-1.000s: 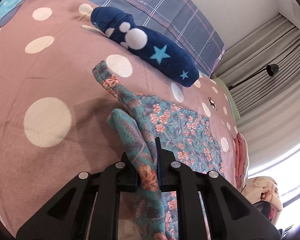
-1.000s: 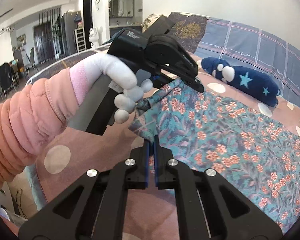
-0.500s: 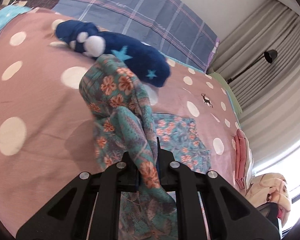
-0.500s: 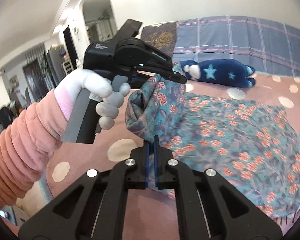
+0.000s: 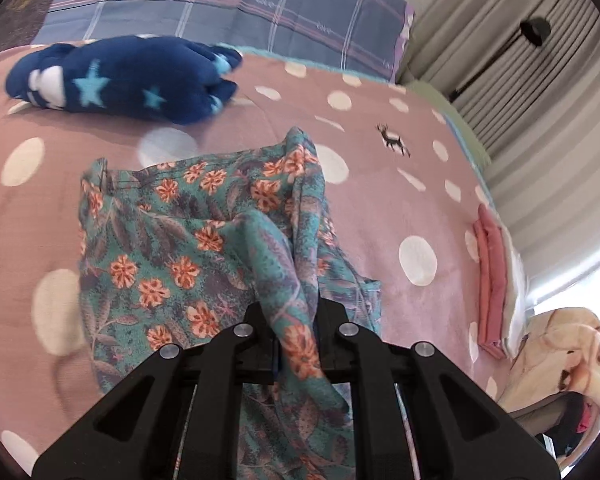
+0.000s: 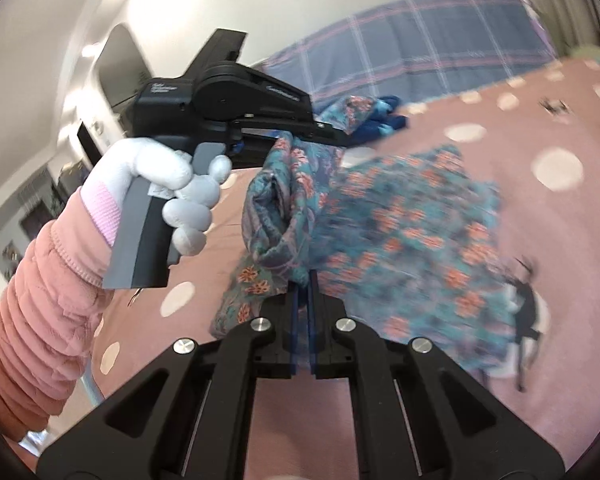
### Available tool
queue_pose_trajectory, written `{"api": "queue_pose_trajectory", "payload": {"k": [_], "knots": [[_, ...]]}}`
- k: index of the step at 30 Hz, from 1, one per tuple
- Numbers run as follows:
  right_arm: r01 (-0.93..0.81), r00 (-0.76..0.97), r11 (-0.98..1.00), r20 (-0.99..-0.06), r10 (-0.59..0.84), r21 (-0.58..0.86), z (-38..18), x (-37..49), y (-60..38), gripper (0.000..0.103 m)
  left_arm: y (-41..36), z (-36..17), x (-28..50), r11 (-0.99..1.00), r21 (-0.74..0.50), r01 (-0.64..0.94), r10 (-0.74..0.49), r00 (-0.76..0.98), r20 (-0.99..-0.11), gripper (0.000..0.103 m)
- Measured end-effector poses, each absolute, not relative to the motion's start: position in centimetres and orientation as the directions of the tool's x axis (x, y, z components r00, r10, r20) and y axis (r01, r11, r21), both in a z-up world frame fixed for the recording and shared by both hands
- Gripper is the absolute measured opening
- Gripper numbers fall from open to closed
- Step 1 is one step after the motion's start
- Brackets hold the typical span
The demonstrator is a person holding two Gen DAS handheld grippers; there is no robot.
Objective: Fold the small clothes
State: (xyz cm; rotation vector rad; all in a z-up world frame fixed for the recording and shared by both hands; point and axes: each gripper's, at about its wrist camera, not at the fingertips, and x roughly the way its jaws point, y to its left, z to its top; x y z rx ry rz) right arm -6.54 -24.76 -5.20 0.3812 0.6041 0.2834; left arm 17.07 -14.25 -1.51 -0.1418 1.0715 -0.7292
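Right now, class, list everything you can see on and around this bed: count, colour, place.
garment: one, teal with orange flowers, on the bedspread, part lifted by both grippers
bedspread: one, pink with white dots, covers the bed
plush toy: one, navy with stars, behind the garment
pillow: one, blue plaid, at the head of the bed
folded clothes: a small pink stack, at the bed's right edge
curtain: grey, right of the bed
lamp: one, black, by the curtain
left gripper: black, shut on the garment
right gripper: black, shut on the garment
gloved hand: white, holds the left gripper
sleeve: pink, quilted
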Motion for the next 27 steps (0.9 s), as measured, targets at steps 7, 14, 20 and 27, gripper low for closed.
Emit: {"api": "queue_pose_trajectory", "payload": {"k": [7,14,20,27], "knots": [[-0.061,0.793,0.868,-0.504,0.342,0.493,-7.0,-7.2,-29.3,0.004,-19.9,-2.9,17.0,0.786,-0.358,0.504,-0.530,0.252,-0.810,0.010],[-0.011,0.780,0.825,-0.512,0.361,0.565,-8.8,-7.2,-31.9,0.004,-22.8,-4.6,16.5,0.800,-0.285,0.529,-0.468,0.251,-0.848,0.010],[0.003,0.766,0.796,-0.514,0.387,0.605,-9.9,-7.1,-32.7,0.004,-23.9,-4.6,15.8,0.781,-0.250,0.572,-0.462,0.261,-0.848,0.018],[0.020,0.742,0.763,-0.521,0.422,0.647,-10.9,-7.0,-33.4,0.004,-20.8,0.3,13.6,0.743,-0.295,0.601,-0.560,0.318,-0.765,0.031]]}}
